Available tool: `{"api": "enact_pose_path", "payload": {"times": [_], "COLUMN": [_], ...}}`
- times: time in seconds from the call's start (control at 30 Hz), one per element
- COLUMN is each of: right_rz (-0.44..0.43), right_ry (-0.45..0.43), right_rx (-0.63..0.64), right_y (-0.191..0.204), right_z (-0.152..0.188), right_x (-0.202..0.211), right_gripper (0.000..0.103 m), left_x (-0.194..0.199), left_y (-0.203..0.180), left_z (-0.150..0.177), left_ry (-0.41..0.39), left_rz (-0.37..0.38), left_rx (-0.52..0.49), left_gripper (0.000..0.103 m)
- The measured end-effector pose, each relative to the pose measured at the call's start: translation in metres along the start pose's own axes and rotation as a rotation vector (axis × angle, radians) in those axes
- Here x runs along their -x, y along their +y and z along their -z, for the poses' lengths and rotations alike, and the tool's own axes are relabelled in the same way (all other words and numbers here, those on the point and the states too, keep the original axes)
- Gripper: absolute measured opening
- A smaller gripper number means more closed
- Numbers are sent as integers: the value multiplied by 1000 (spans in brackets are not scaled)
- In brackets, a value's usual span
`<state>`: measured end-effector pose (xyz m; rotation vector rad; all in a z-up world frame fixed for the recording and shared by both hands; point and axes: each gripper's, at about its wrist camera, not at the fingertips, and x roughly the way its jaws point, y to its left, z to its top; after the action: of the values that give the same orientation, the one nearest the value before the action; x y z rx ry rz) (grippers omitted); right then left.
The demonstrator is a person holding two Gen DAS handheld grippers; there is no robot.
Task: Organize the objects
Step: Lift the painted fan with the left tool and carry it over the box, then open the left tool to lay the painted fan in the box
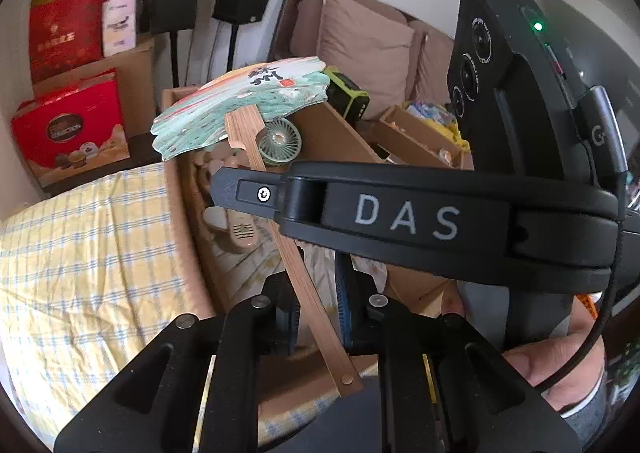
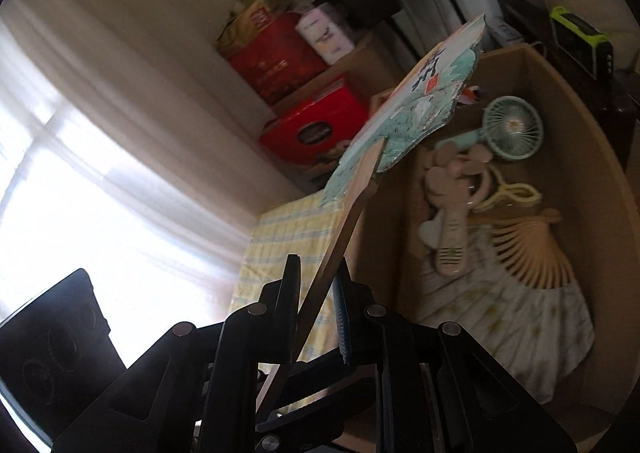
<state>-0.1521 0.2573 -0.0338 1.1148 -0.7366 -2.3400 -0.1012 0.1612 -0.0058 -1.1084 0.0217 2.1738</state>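
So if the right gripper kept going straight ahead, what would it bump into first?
Probably the near wall of the cardboard box, just ahead of the right gripper, which grips the paper fan by its handle. Depth is hard to judge.

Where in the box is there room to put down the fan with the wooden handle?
The cardboard box is crowded down its middle: green mini fan, beige handheld fan and open folding fan on the floor. Bare cardboard shows along the right wall, beside the green fan. Outside, the yellow checked bedspread lies free left of the box.
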Motion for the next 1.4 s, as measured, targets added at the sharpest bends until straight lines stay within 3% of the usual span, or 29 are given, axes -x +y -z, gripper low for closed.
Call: {"api": "enact_pose_path", "payload": {"times": [0.53, 0.63, 0.73, 0.83, 1.07, 1.23, 1.27, 1.33, 1.4], "right_rz": [-13, 11, 120, 139, 199, 257, 277, 312, 347], "right_ry": [40, 49, 77, 93, 79, 44, 32, 10, -12], "right_rx": [-156, -167, -157, -174, -133, -47, -20, 27, 69], "right_y": [-82, -93, -100, -109, -104, -82, -75, -64, -53], "right_z": [-11, -11, -8, -4, 2, 7, 9, 14, 19], "right_x": [-8, -6, -6, -6, 5, 21, 26, 33, 38], "right_gripper": [16, 16, 16, 16, 17, 35, 36, 45, 52], "left_x": [-78, -83, -80, -67, -27, 2, 6, 12, 24], "left_y": [-17, -18, -12, -4, 12, 24, 26, 33, 39], "left_z": [-14, -8, -2, 4, 9, 11, 12, 12, 17], "left_ry": [128, 156, 163, 157, 102, 42, 31, 3, -24], "left_rz": [23, 23, 22, 32, 22, -39, -60, -93, -107], "left_rx": [14, 15, 36, 56, 58, 43, 42, 48, 64], "left_gripper": [17, 30, 47, 55, 58, 60, 64, 87, 88]}}
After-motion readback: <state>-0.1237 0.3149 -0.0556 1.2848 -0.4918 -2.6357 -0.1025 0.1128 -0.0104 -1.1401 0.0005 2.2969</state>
